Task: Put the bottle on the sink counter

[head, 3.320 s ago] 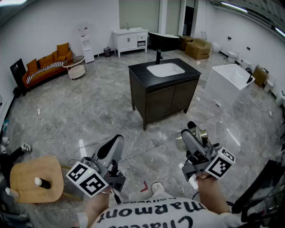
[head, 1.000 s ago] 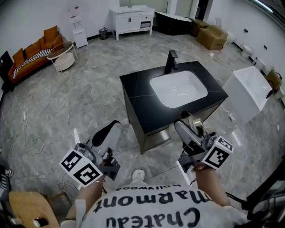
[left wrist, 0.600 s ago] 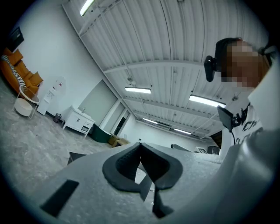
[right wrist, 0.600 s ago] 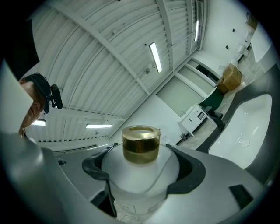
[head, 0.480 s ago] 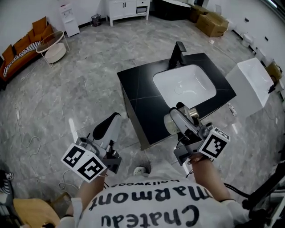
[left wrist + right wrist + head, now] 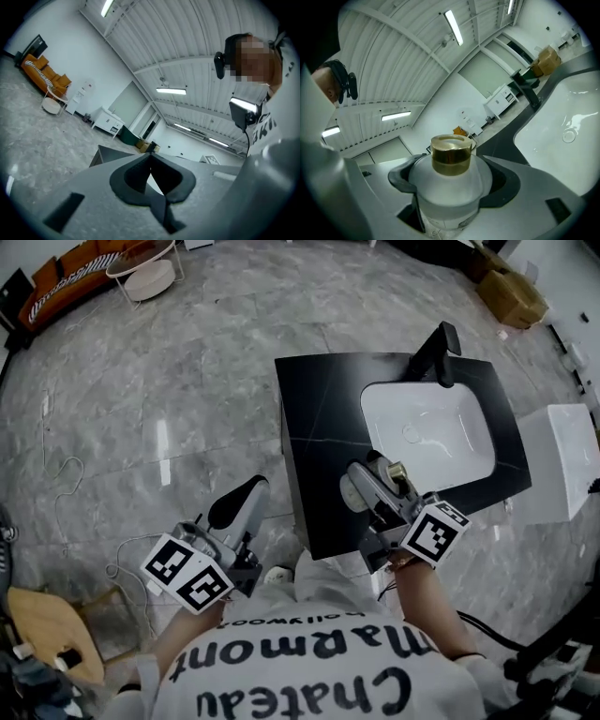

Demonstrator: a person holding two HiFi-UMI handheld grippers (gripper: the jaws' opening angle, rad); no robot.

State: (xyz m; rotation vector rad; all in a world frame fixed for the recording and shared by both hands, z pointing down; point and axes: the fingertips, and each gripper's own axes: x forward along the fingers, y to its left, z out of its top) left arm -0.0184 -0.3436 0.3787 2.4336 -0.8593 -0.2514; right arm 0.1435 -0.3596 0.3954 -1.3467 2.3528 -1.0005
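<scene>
A frosted white bottle with a gold cap lies gripped in my right gripper, which is shut on the bottle's body. It hangs over the near part of the black sink counter, just in front of the white basin and well short of the black faucet. My left gripper is off the counter's left side over the floor; its jaws are shut with nothing between them.
A white tub stands right of the counter. A wooden stool is at lower left and a cable trails over the grey floor. A round side table and cardboard boxes stand far off.
The person has walked up to the counter. The right gripper with the bottle has moved from in front of the cabinet to above the counter's near part. The left gripper stays low at the left.
</scene>
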